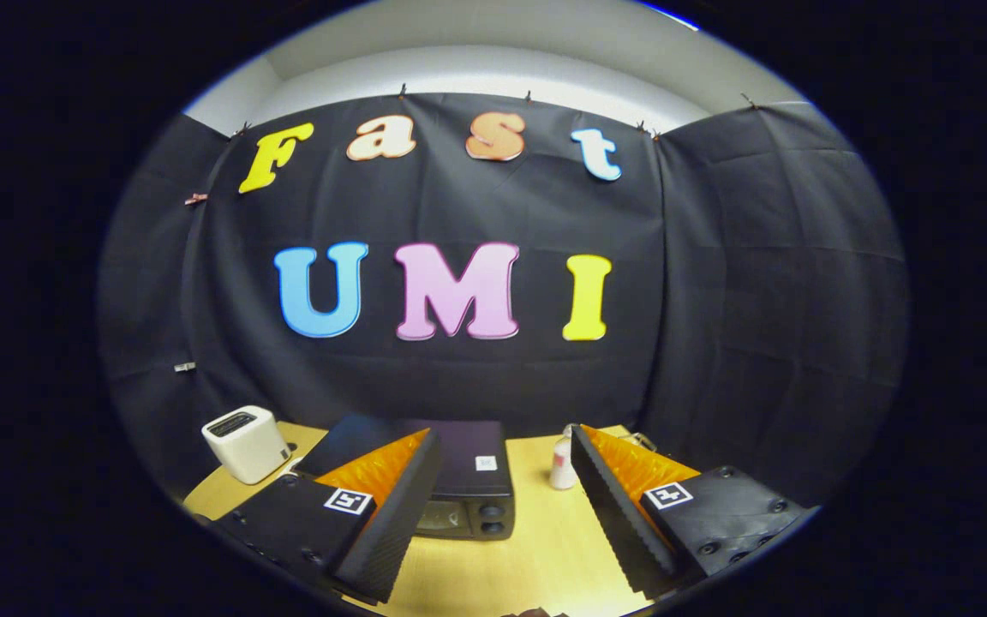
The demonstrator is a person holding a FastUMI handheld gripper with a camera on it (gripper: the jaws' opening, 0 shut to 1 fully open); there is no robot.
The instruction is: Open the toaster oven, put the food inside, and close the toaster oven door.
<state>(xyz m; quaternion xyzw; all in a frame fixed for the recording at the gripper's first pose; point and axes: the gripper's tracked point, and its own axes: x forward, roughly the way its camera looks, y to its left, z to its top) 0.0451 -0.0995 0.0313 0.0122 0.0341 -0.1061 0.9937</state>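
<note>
A black toaster oven sits on the wooden table, seen from above, with its control knobs facing me. Its left part is hidden behind my left finger. My gripper hovers above and in front of it, open, with nothing between the fingers. A small white bottle-like item stands just right of the oven, ahead of my right finger. I cannot tell which item is the food.
A white toaster-shaped box stands at the table's far left corner, left of the oven. Some thin wire-like object lies behind my right finger at the back of the table. Black cloth walls close in the table on three sides.
</note>
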